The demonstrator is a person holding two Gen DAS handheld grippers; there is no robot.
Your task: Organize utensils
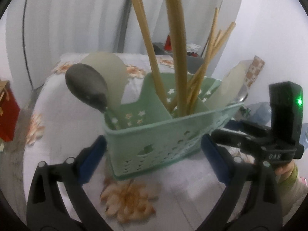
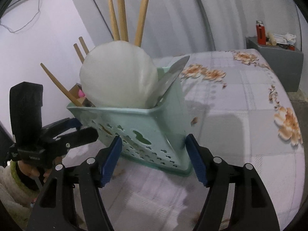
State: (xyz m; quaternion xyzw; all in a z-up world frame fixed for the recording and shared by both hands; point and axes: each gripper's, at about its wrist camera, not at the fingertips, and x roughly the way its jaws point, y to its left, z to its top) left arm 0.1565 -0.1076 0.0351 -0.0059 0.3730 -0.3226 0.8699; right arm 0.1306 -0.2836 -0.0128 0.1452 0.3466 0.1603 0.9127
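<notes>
A mint-green perforated utensil caddy (image 1: pixel 161 134) stands on the floral tablecloth; it also shows in the right wrist view (image 2: pixel 146 127). Its middle compartment holds several wooden chopsticks (image 1: pixel 177 44). A dark metal spoon (image 1: pixel 86 86) and a white rice paddle (image 1: pixel 111 73) stand in its left compartment. Another white paddle (image 2: pixel 117 75) and a metal spoon (image 2: pixel 169 79) fill the end near my right gripper. My left gripper (image 1: pixel 154 159) is open, its fingers either side of the caddy's near wall. My right gripper (image 2: pixel 154 159) is open around the caddy's end corner.
The table (image 2: pixel 240 104) is covered with a white cloth with orange flowers. A grey box (image 2: pixel 277 57) with a red bottle and clutter stands beyond the far corner. A red box (image 1: pixel 7 115) sits at the left. White curtains hang behind.
</notes>
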